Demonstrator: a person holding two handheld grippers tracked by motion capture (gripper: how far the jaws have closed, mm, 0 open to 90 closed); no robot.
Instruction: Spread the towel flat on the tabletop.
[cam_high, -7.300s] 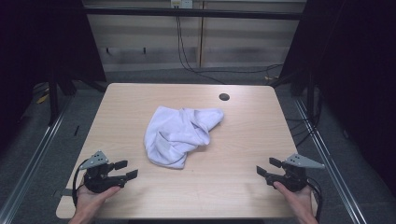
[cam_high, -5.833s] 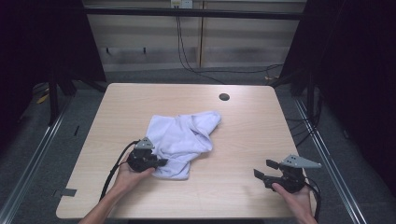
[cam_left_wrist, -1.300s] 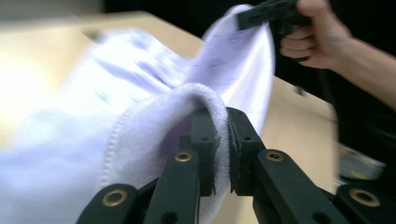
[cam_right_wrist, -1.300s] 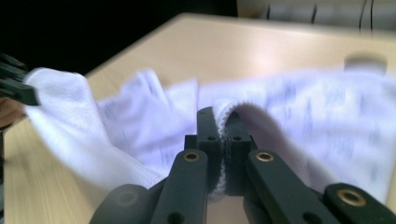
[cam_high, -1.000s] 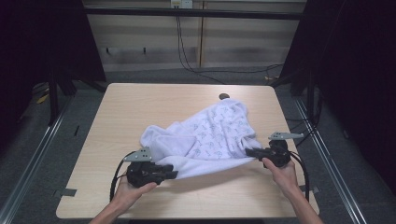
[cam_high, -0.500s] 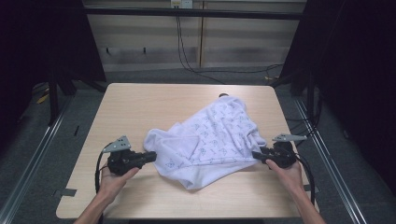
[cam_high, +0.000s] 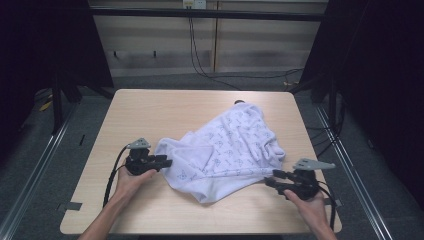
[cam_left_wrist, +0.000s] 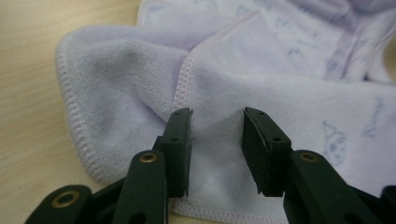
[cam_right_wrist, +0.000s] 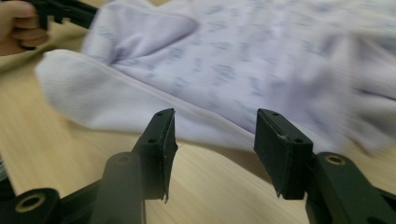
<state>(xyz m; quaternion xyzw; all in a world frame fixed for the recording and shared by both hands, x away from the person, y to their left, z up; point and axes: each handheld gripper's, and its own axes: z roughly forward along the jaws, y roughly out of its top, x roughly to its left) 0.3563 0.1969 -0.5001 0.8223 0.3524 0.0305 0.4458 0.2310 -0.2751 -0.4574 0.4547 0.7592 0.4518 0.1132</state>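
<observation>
A white towel (cam_high: 225, 150) with a faint blue print lies crumpled and half spread on the wooden table (cam_high: 150, 115). My left gripper (cam_high: 162, 161) sits at the towel's left corner. In the left gripper view its jaws (cam_left_wrist: 217, 116) have just been opening and stand apart over the hemmed corner (cam_left_wrist: 140, 79), a low ridge of cloth between the pads, not pinched. My right gripper (cam_high: 272, 180) is at the towel's front right edge. Its jaws (cam_right_wrist: 215, 116) have just been opening and stand wide over bare wood, just short of the towel's hem (cam_right_wrist: 154, 100).
A small dark round thing (cam_high: 240, 102) peeks out by the towel's far corner. The table's front edge is close behind both hands. Black frame posts and rails stand around the table, with cables at the back. The other hand's gripper (cam_right_wrist: 60, 11) shows far off.
The towel was stretched between both grippers and now lies slack on the table. Both jaws have come apart and let it go. The right gripper drew back toward the front edge; the left shifted left.
</observation>
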